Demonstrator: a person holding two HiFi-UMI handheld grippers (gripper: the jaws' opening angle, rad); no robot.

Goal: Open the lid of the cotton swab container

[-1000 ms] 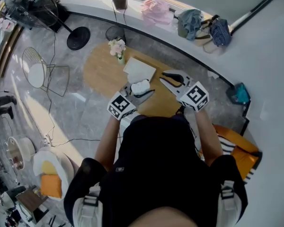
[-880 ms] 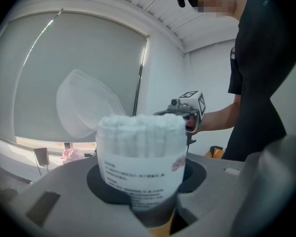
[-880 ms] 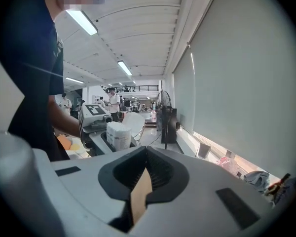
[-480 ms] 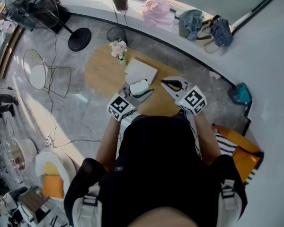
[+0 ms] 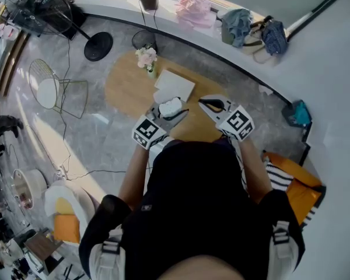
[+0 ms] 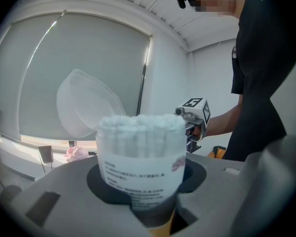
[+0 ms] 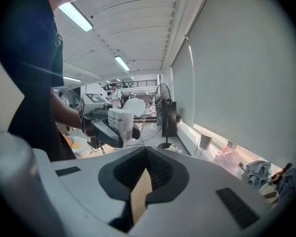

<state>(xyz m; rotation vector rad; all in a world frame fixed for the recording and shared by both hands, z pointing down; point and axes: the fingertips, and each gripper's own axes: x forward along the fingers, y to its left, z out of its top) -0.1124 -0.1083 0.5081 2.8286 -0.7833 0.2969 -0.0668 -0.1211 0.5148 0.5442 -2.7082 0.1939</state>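
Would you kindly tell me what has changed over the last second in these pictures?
The right gripper closed its jaws on nothing and edged slightly back toward the person. The left gripper stayed clamped on the container, whose lid stands flipped open. The table did not move.

The cotton swab container (image 6: 138, 174) is clear, glossy plastic with a matt paper label. Its lid (image 6: 86, 105) is thin, cloudy plastic, and the swab tips (image 6: 138, 127) look soft and fluffy. The left gripper (image 6: 145, 201) and right gripper (image 7: 145, 174) have matt grey plastic shells with black lining at the jaws. The tabletop (image 5: 128, 89) is pale, smooth wood. A white sheet (image 5: 175, 86) near its far edge looks like matt paper. The floor (image 5: 99, 139) is polished grey stone.
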